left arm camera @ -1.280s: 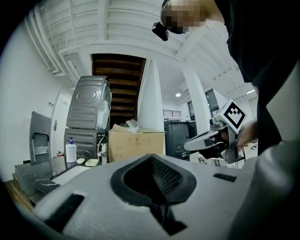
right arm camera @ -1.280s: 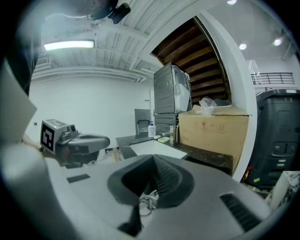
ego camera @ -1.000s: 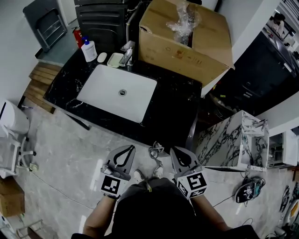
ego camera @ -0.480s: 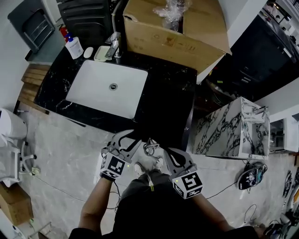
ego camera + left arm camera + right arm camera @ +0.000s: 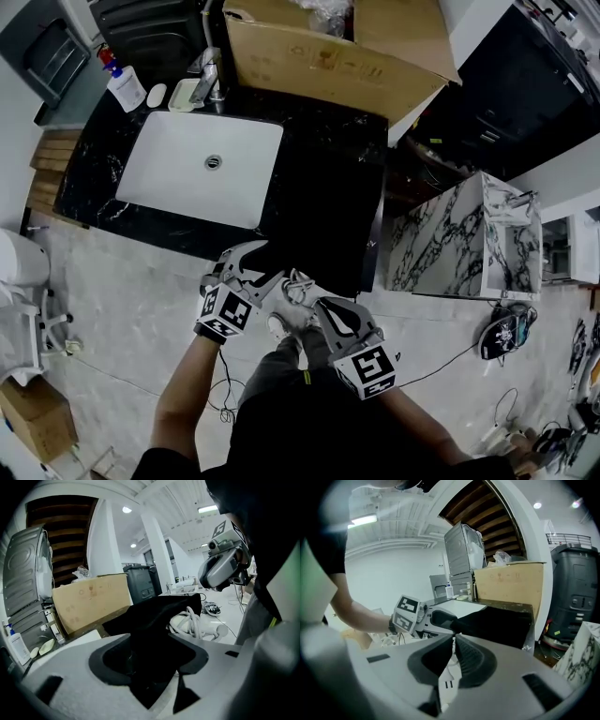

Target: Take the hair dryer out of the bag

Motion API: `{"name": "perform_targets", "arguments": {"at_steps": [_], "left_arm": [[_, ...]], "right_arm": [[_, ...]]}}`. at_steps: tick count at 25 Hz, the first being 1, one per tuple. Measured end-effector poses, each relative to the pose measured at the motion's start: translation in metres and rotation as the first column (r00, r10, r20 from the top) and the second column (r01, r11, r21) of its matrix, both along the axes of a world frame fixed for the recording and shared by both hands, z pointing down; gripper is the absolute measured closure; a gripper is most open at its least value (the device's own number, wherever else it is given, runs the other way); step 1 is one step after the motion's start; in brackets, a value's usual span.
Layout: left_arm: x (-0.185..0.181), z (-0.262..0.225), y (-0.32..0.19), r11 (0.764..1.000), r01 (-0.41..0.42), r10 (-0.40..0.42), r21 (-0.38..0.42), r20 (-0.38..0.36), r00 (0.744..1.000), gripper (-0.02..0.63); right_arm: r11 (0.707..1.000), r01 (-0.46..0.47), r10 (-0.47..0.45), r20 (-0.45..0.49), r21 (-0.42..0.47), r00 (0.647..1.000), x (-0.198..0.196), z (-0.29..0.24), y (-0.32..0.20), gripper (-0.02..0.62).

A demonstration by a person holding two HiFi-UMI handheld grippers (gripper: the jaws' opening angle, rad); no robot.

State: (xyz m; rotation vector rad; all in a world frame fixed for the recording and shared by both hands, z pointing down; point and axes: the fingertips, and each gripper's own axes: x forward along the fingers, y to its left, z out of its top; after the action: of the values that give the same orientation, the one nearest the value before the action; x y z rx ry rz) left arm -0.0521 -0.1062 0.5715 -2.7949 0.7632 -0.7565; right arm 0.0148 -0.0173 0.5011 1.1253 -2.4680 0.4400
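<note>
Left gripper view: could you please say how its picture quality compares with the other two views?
Left gripper view: heavy fisheye bending, dark corners, the black bag shows no detail. Right gripper view: same curvature, ceiling light blooms. Head view: sharp but dim, white sink bright against the counter.

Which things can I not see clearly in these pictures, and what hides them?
1. Hair dryer, left gripper view: the black bag covers most of it; only its white cord and a white part show.
2. Bag's mouth, head view: too small, and dark against the black counter.
</note>
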Motion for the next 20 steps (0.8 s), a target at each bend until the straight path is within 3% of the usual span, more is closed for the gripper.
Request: {"name": "perform_targets", "arguments": {"at_steps": [9,16,20], "left_arm": [[0.008,0.012,-0.022,0.998,0.05,-0.05,-0.027,-0.005,0.999,0.378],[0.005,0.002,-0.036,0.995,0.099,-0.099,-0.025,0.001,0.995,0.453],[0.004,-0.006,-0.043,0.993,0.116,-0.116,-0.011,0.006,0.993,0.531]], "right_arm": [[0.999,0.028,-0.028,-0.001,-0.036,1.0,-0.014,0.015,-0.004,0.565],[0.997,0.032,-0.032,-0.008,-0.073,0.999,-0.024,0.031,-0.012,0.51],[0.995,0.029,-0.03,-0.001,-0.1,1.0,-0.028,0.037,-0.015,0.472]]}}
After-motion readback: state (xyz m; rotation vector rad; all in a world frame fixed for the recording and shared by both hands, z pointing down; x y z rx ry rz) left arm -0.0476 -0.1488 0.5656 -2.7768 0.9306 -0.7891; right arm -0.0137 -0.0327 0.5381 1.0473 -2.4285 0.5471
